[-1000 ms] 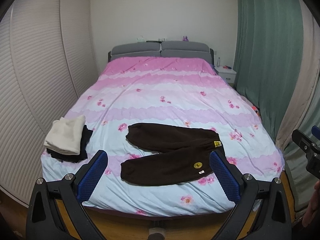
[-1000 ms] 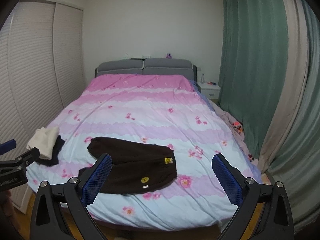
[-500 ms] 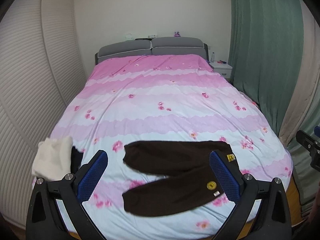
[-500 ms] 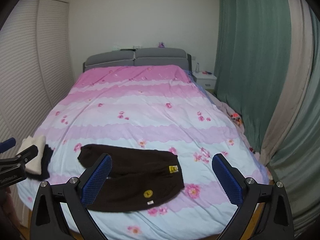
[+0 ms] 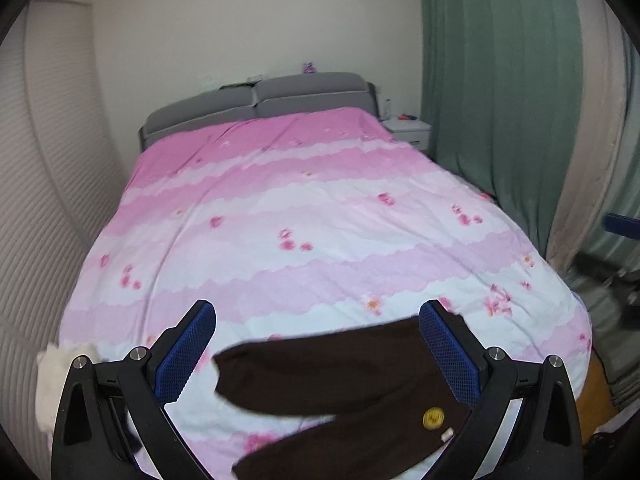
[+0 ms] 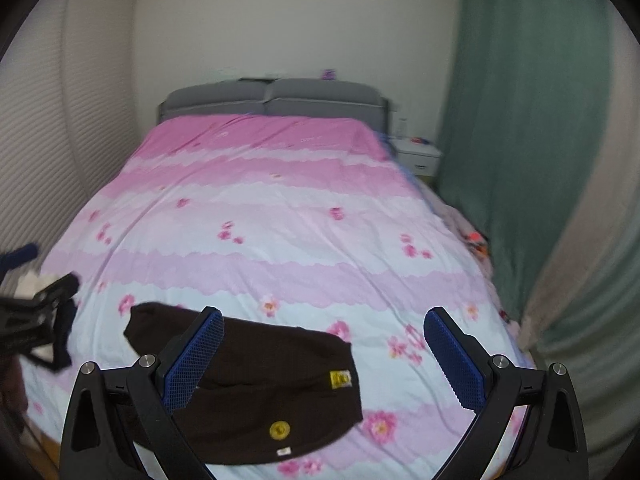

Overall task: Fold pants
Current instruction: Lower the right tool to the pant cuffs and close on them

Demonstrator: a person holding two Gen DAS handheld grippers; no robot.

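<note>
While you hold both grippers above the foot of the bed (image 5: 320, 208), the pants (image 5: 344, 376) lie flat on the quilt near its front edge, dark brown, the two legs running leftward and the waist to the right. Your left gripper (image 5: 318, 354) has its jaws spread wide, with nothing between the blue pads (image 5: 186, 354); the upper leg shows through the gap. Your right gripper (image 6: 324, 360) is likewise spread and empty, its left pad in front of the pants (image 6: 264, 384), its right pad over bare quilt. Yellow patches mark the waist end: a round one (image 6: 279, 430) and a square one (image 6: 340, 379). A cream garment (image 5: 56, 380) sits at the quilt's left edge, well apart from the pants. A grey headboard (image 6: 272, 100) and green curtain (image 6: 516, 120) stand behind.
</note>
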